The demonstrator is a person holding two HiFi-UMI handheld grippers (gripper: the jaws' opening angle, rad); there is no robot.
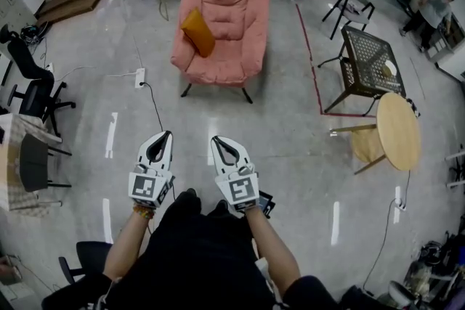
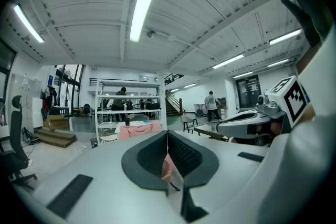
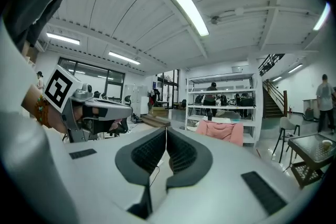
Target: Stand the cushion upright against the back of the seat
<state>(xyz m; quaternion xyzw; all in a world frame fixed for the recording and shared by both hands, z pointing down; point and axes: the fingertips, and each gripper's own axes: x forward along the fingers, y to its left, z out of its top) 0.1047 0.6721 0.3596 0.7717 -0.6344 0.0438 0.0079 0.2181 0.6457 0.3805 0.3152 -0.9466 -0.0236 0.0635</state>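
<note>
Seen from the head camera, I hold the left gripper and right gripper side by side at 6 o'clock, fingers shut together on nothing. At 12 o'clock, well apart across the floor, the orange cushion leans tilted on the pink armchair's 9 o'clock side.

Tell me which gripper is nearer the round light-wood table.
Right. The right gripper is apart from the round light-wood table, which stands off to its right; the left gripper is on the right one's far side, farther still.
</note>
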